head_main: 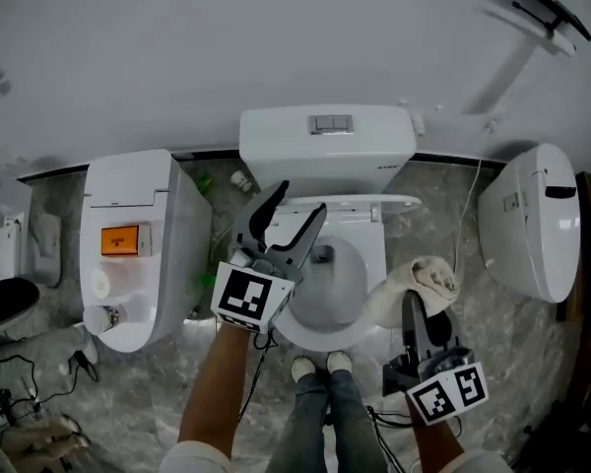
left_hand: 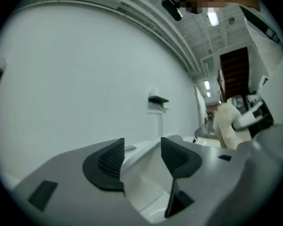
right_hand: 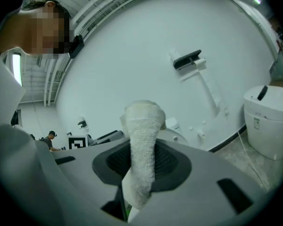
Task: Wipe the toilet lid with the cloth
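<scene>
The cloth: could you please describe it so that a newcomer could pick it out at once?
Find the middle toilet of the three along the white wall, the one whose bowl is open. Just right of that bowl, the right gripper clamps the cloth. Bunched, cream and fuzzy, it is the only soft thing among hard white toilets.

Toilet lid (head_main: 350, 205): white, raised, against tank (head_main: 325, 156). Cloth (head_main: 426, 282): cream terry, bunched, pinched in right gripper (right_hand: 141, 161) fingers.

Upright toilet lid (head_main: 350, 205) behind open bowl (head_main: 325, 279)
</scene>
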